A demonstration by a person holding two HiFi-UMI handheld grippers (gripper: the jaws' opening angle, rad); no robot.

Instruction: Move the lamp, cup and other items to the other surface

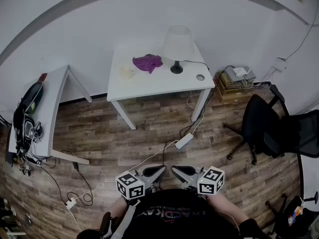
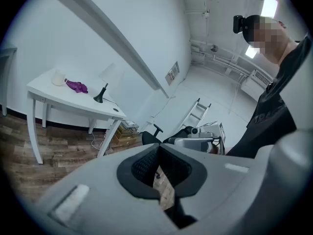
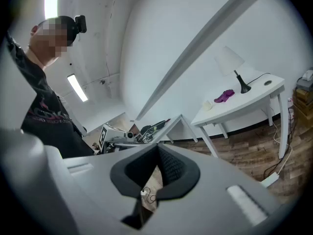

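Observation:
A white table (image 1: 149, 86) stands at the far wall. On it are a lamp (image 1: 177, 46) with a pale shade and black base, a purple cloth (image 1: 147, 62), a pale cup (image 1: 126, 72) and a small round object (image 1: 200, 77). A second white surface (image 1: 50, 108), at the left, carries dark bags. My left gripper (image 1: 155, 172) and right gripper (image 1: 179, 172) hang low in front of the person, far from the table, tips facing each other, both shut and empty. The left gripper view shows the lamp (image 2: 101, 89), cloth (image 2: 77, 86) and cup (image 2: 59, 78); the right gripper view shows the lamp (image 3: 231, 62), cloth (image 3: 225, 96) and cup (image 3: 207, 105).
A black office chair (image 1: 269, 128) stands at the right. Stacked books and a box (image 1: 234, 79) sit by the table's right leg. A power strip (image 1: 183, 141) and cables lie on the wood floor. A ladder (image 2: 196, 112) leans further off.

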